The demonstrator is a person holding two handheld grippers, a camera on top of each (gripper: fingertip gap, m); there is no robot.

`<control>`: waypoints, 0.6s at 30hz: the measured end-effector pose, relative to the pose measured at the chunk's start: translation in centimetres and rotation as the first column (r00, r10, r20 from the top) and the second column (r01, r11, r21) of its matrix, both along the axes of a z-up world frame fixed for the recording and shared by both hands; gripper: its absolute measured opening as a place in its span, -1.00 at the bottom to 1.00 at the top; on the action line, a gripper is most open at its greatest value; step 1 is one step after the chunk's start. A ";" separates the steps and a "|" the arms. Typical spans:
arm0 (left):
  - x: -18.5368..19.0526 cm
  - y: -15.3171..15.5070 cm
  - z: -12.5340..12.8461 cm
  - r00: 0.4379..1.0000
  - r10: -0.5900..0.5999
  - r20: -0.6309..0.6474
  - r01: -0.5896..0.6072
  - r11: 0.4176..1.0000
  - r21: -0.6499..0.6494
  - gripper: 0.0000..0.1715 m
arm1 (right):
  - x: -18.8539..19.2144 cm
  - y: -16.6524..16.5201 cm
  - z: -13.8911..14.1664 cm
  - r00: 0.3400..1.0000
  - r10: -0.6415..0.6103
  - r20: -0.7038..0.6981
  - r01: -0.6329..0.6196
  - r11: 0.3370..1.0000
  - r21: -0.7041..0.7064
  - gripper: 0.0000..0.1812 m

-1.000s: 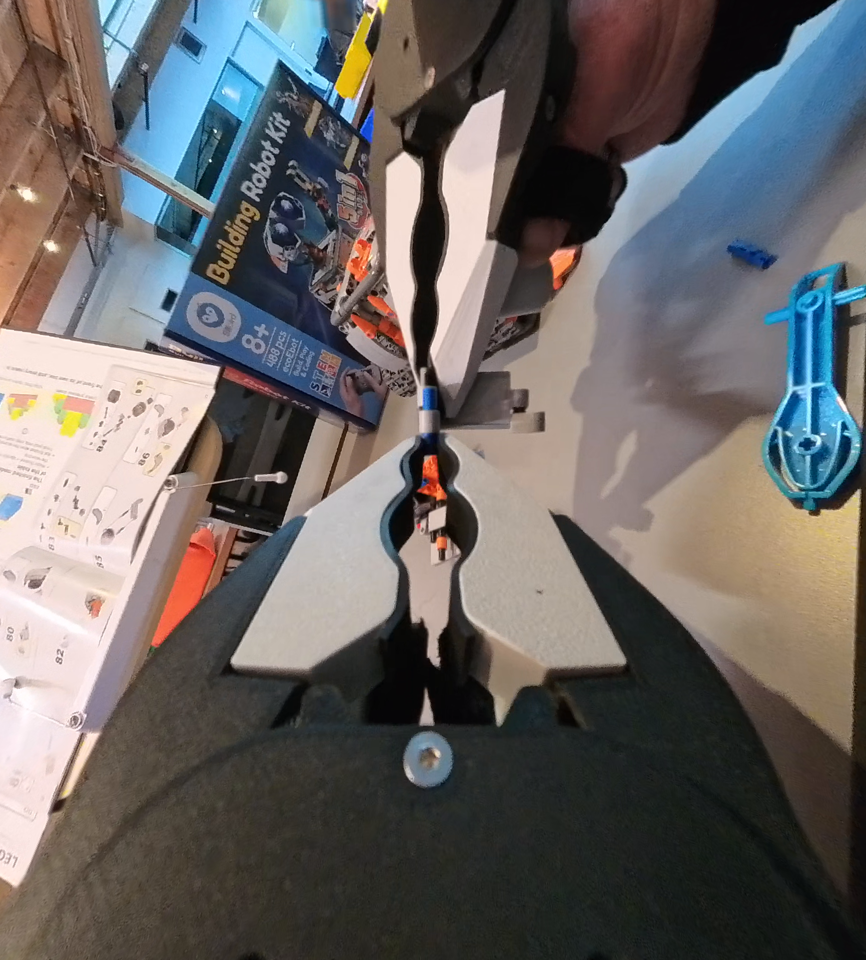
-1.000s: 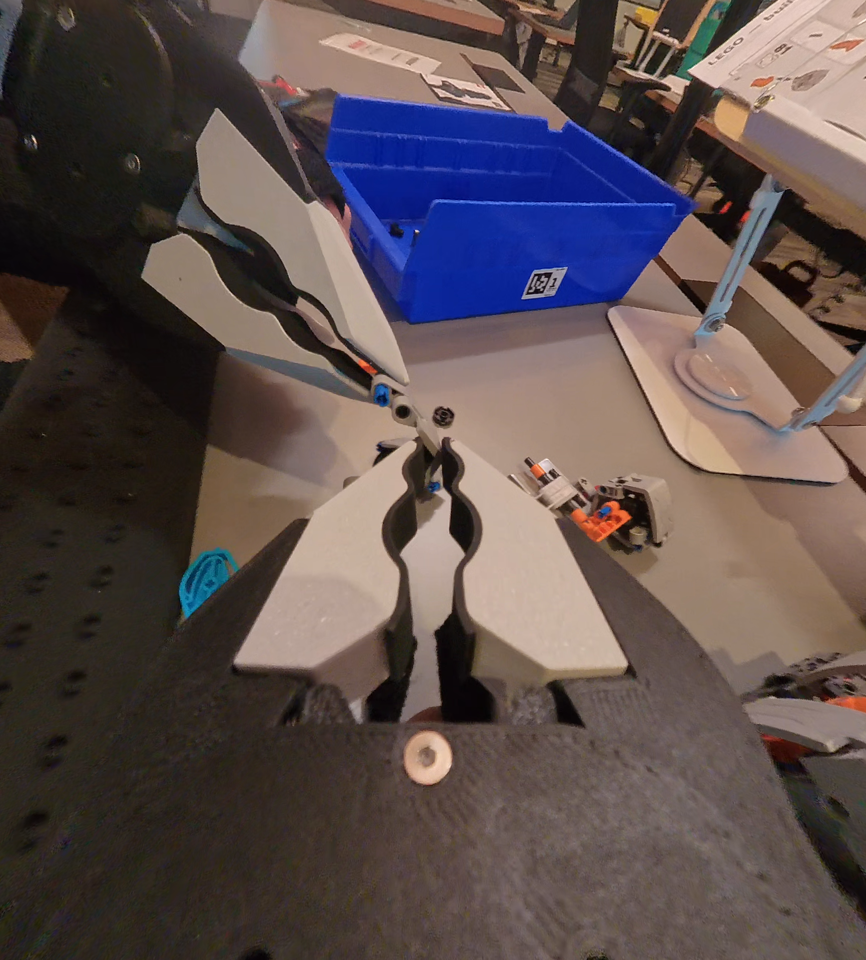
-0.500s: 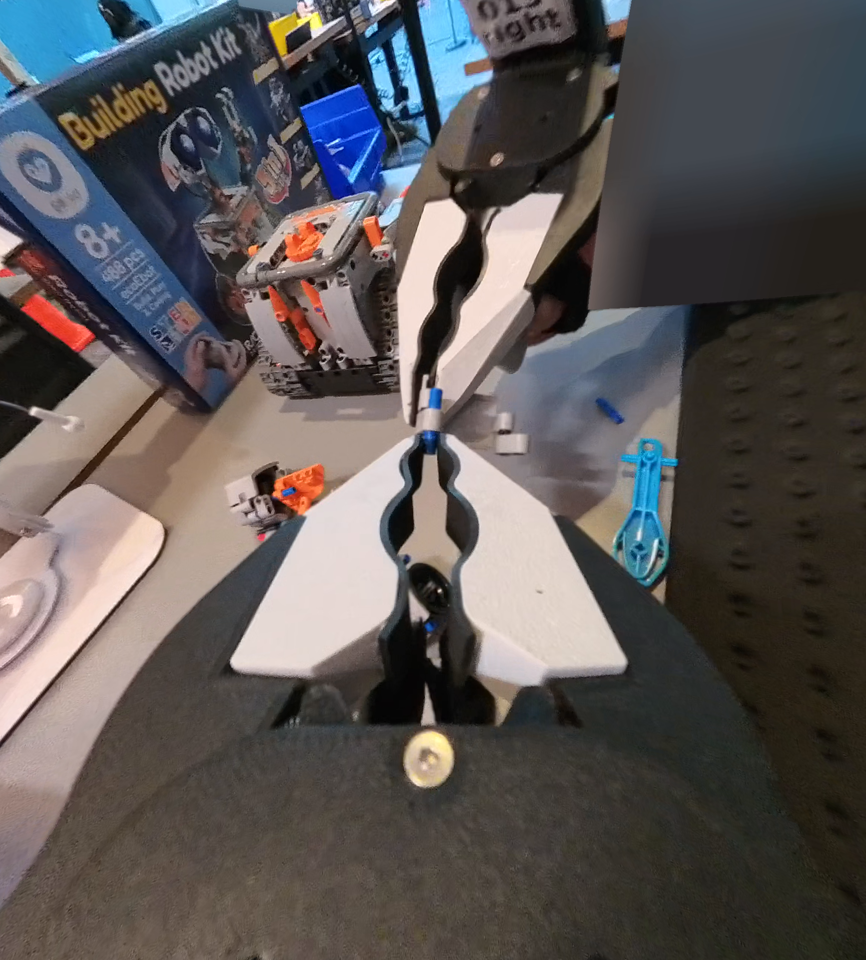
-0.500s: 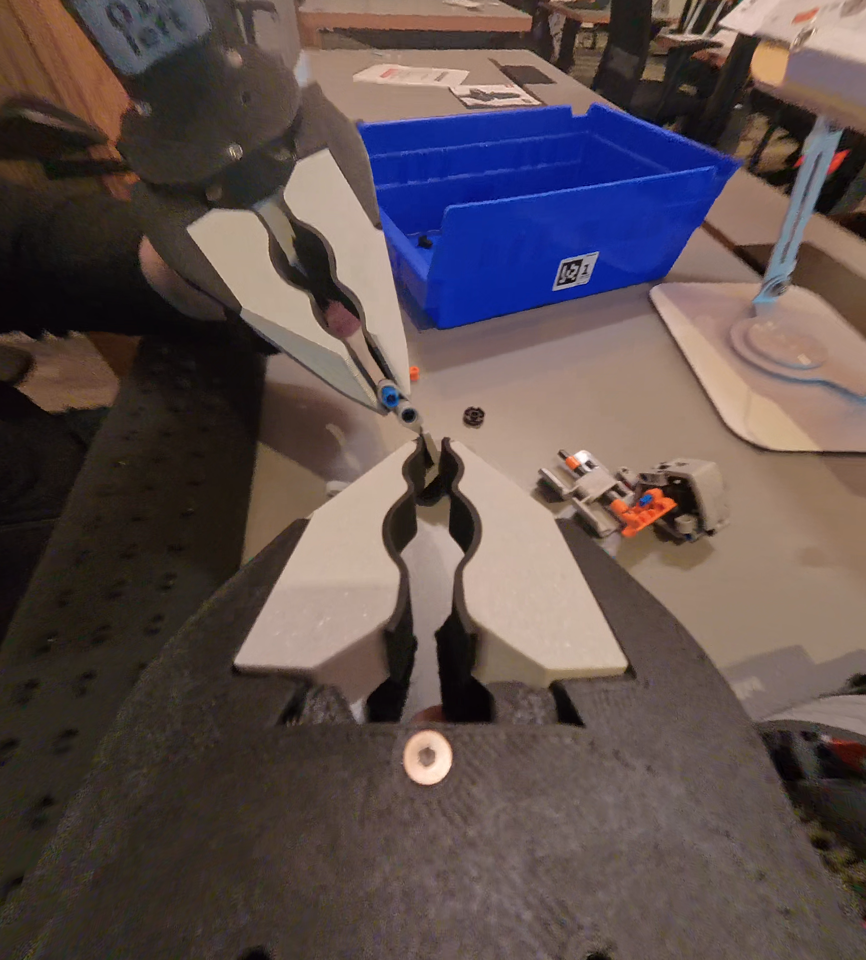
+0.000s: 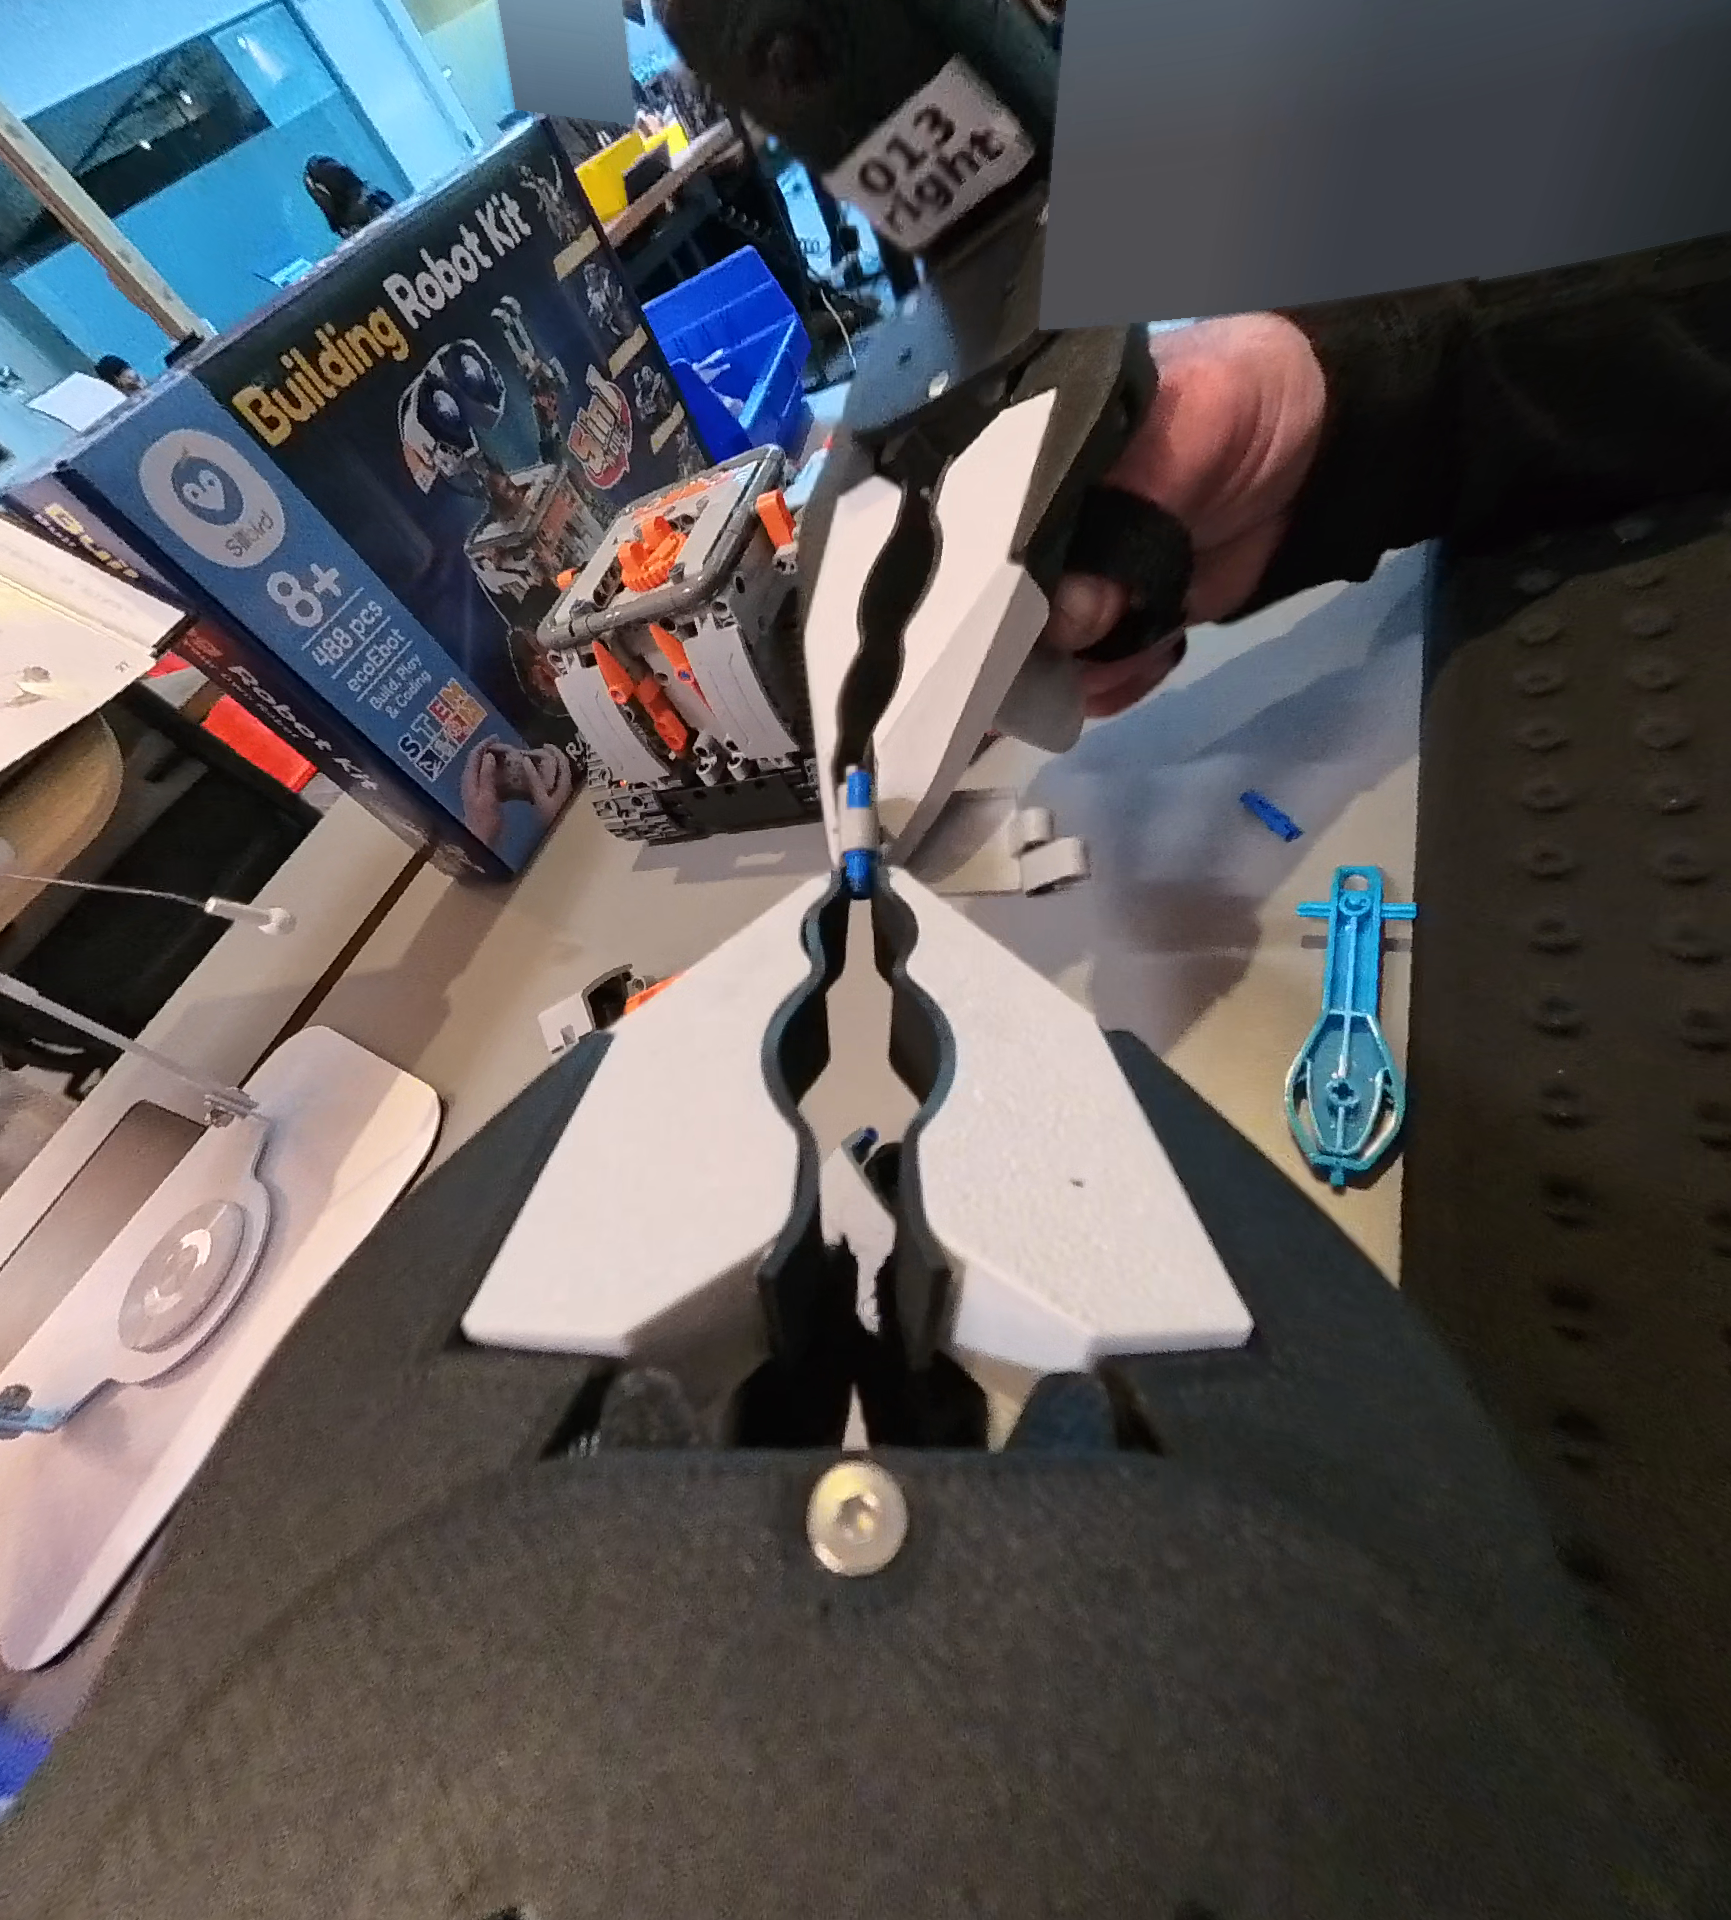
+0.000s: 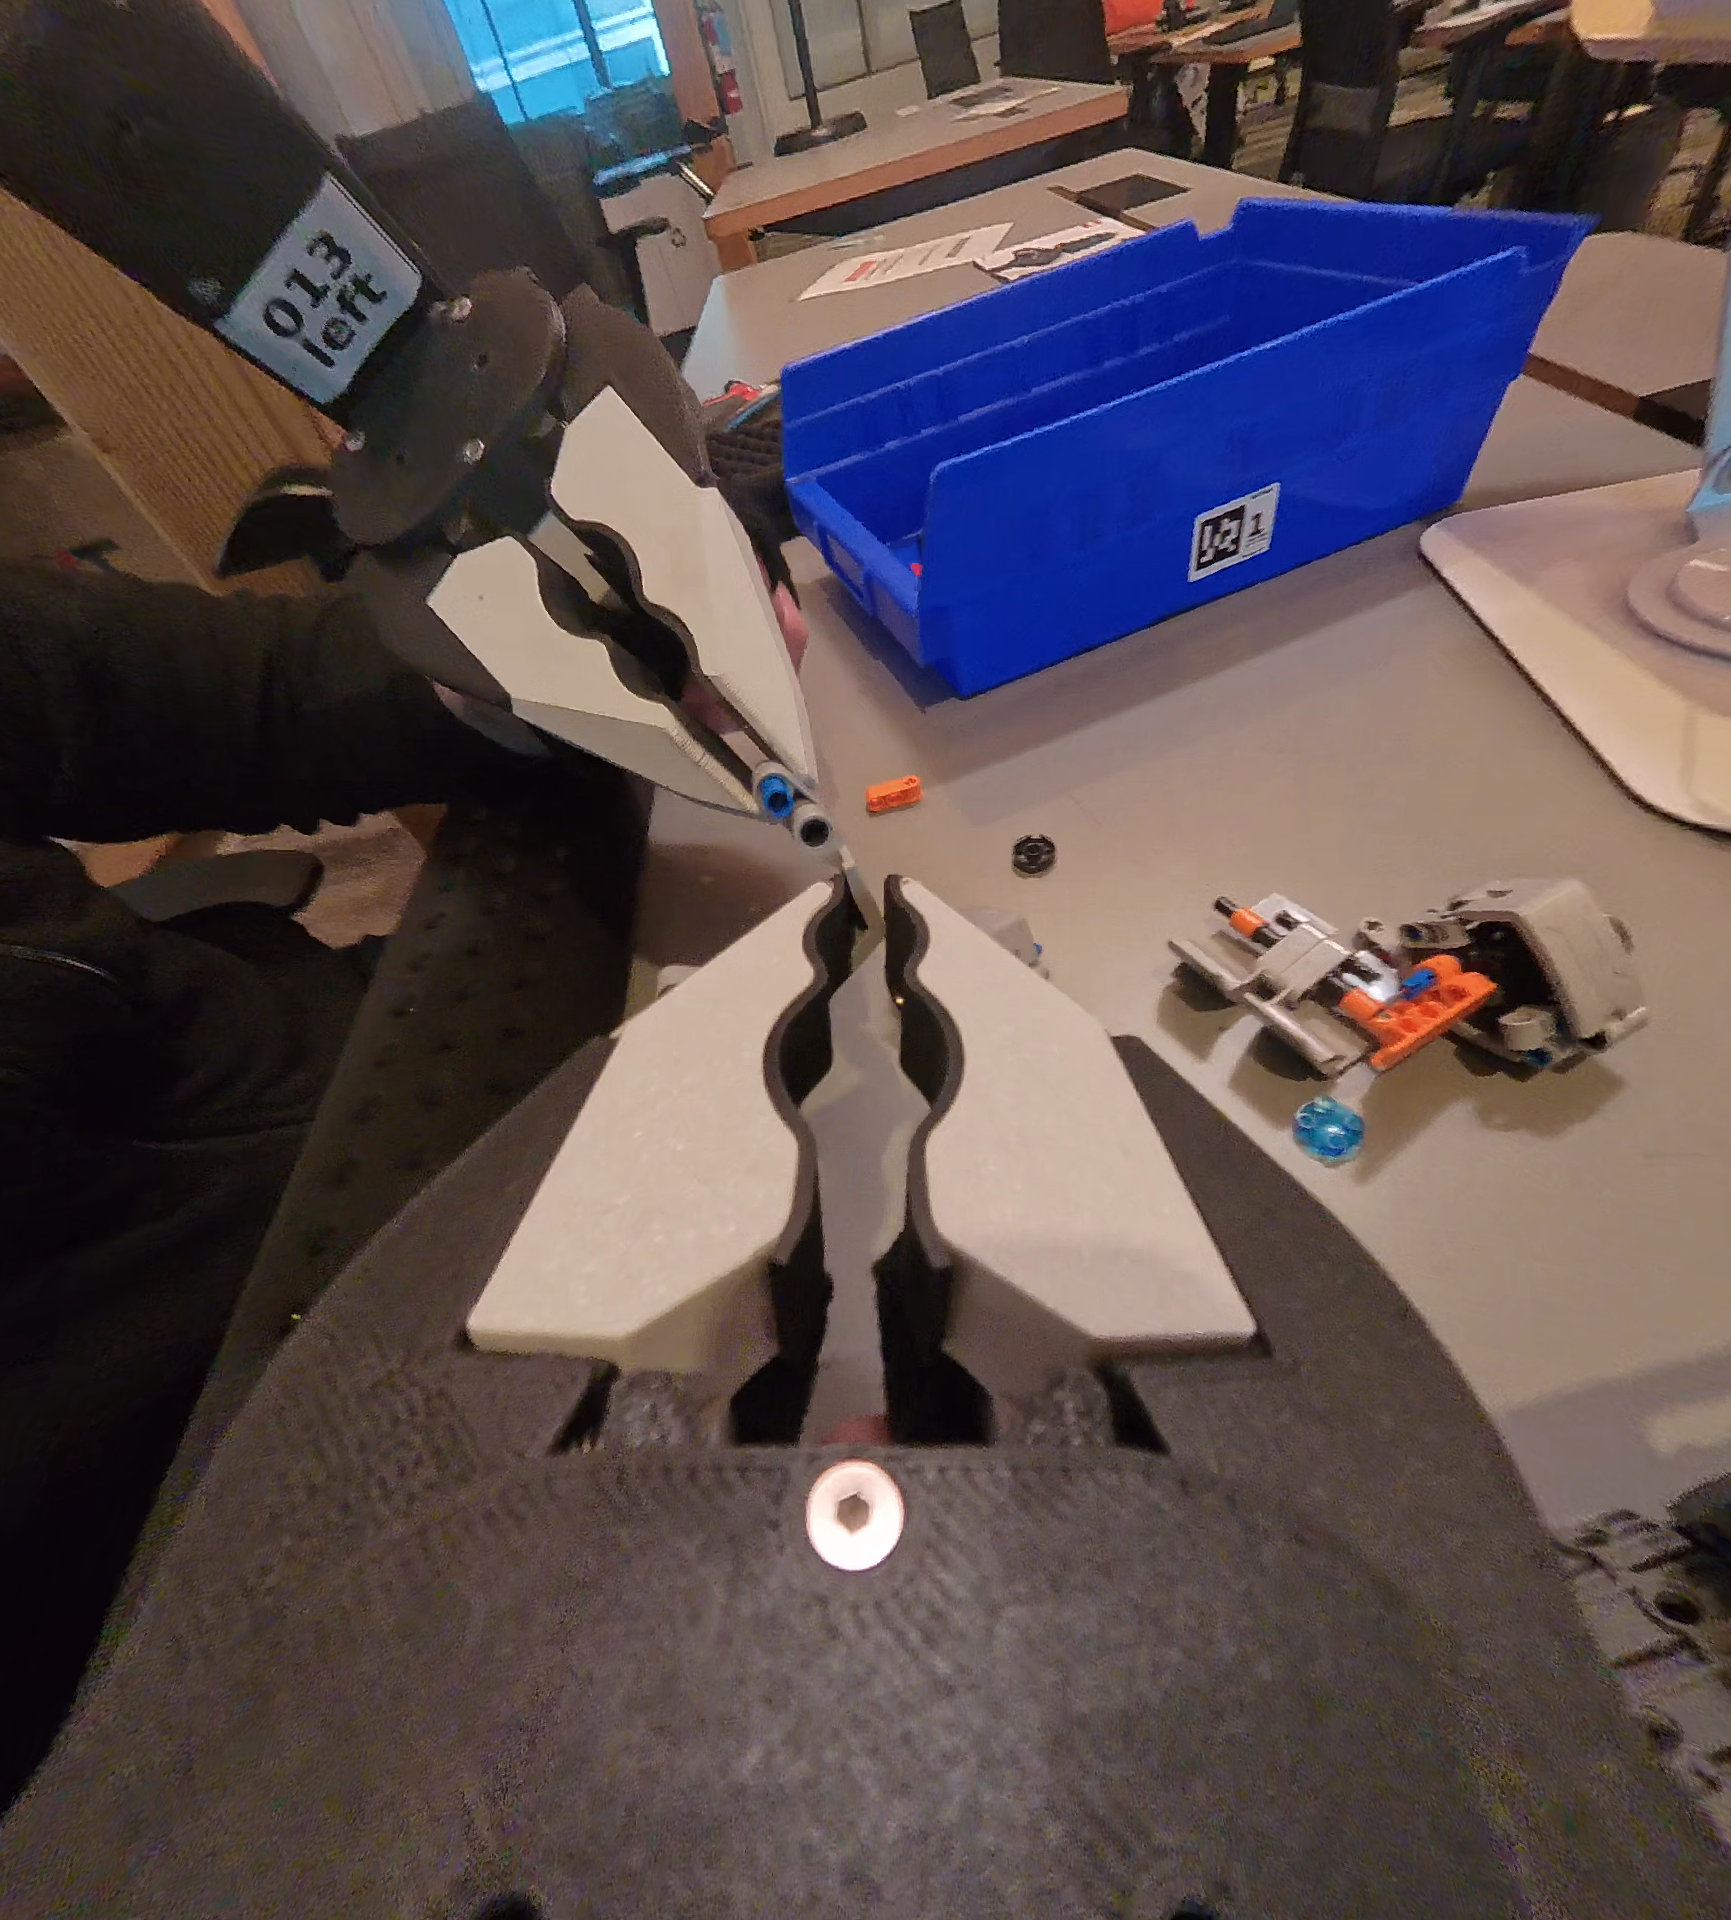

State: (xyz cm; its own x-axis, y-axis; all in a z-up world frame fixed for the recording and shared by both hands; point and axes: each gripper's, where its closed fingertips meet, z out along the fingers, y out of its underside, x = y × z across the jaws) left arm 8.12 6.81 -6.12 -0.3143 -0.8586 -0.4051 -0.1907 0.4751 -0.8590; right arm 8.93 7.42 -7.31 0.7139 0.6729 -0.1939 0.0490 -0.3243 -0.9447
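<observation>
Grey desk (image 6: 1256, 790), blue bin (image 6: 1152, 436) at back. My L gripper (image 5: 856, 902) fingers clamp blue pin w/ grey sleeve (image 5: 857, 831); R gripper (image 6: 861, 902) fingers nearly closed on sleeve's other end. Part-built grey/orange assy (image 6: 1412, 987) beside.

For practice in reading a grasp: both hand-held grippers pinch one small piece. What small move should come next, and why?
Probably press the two tips together along the piece's line: the left hand-held gripper and right hand-held gripper each pinch an end of the blue-and-grey pin piece, aligned tip to tip.
</observation>
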 end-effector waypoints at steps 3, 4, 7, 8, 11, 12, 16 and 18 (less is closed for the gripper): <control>0.0 0.2 -0.3 1.000 0.010 -0.021 -0.010 1.000 0.028 -0.98 | 0.6 0.0 -0.2 0.978 -0.047 0.203 0.029 0.995 0.093 -0.82; 0.0 0.4 -0.4 0.999 0.022 -0.029 -0.021 0.999 0.044 -0.98 | 0.5 -0.2 0.3 0.964 -0.057 0.258 0.019 0.989 0.148 -0.80; -0.2 0.1 -0.9 0.998 0.012 -0.054 -0.005 0.993 0.121 -0.98 | -0.4 -1.0 1.7 0.937 -0.064 0.344 -0.034 0.961 0.273 -0.81; -0.2 -0.3 -1.2 0.997 0.000 -0.071 0.010 0.990 0.141 -0.98 | -0.7 -1.1 1.6 0.927 -0.063 0.369 -0.049 0.957 0.285 -0.80; -0.1 -1.0 -1.6 0.996 -0.014 -0.084 0.031 0.978 0.207 -0.98 | -1.3 -1.3 0.5 0.898 -0.039 0.438 -0.089 0.959 0.268 -0.87; -0.1 -1.0 -1.7 0.997 -0.012 -0.082 0.030 0.975 0.219 -0.98 | -1.5 -1.4 0.4 0.895 -0.029 0.446 -0.102 0.958 0.268 -0.92; -0.3 -1.3 -1.7 0.997 -0.039 -0.072 0.055 0.969 0.241 -0.99 | -1.9 -1.7 0.3 0.895 -0.005 0.446 -0.124 0.957 0.261 -0.95; -0.3 -1.5 -1.4 0.997 -0.050 -0.058 0.063 0.968 0.243 -0.98 | -1.9 -1.7 0.3 0.897 -0.005 0.441 -0.121 0.959 0.257 -0.93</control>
